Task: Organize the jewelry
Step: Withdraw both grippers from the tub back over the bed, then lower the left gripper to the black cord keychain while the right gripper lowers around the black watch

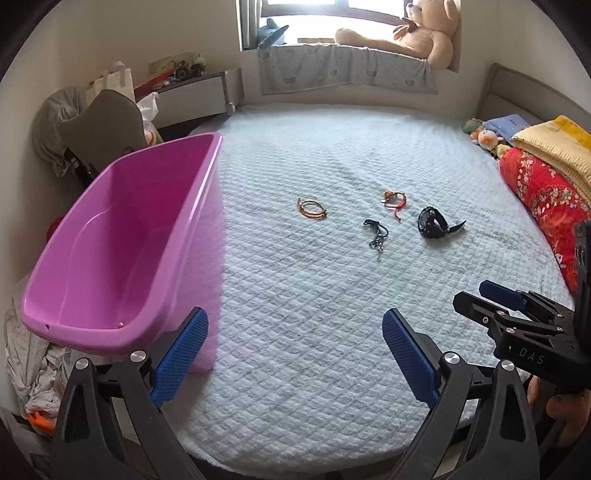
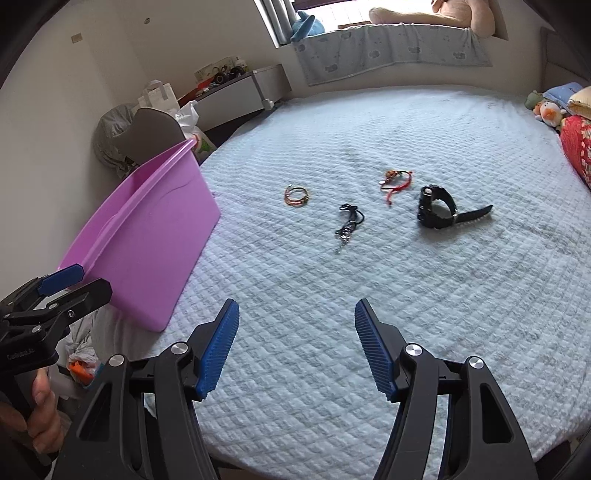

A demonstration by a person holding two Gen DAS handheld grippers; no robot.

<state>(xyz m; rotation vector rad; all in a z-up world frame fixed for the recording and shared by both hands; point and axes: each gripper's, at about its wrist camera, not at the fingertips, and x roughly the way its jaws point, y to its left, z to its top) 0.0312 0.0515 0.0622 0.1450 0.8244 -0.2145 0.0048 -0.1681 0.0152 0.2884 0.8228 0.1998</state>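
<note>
Four pieces lie on the pale quilted bed (image 1: 332,295): a gold-orange bracelet (image 1: 312,209) (image 2: 296,196), a red cord bracelet (image 1: 394,200) (image 2: 396,181), a black cord with a metal clasp (image 1: 376,236) (image 2: 347,225), and a black wristwatch (image 1: 436,222) (image 2: 441,210). A pink plastic tub (image 1: 122,243) (image 2: 147,236) stands at the bed's left edge. My left gripper (image 1: 295,339) is open near the front edge, close beside the tub, with nothing between its blue pads. My right gripper (image 2: 297,332) is also open and empty, well short of the jewelry.
A red floral quilt (image 1: 543,199) and yellow blanket lie at the right. Soft toys sit at the far right corner. A teddy bear (image 1: 421,33) rests on the window ledge. A chair, bags and clothes crowd the floor to the left.
</note>
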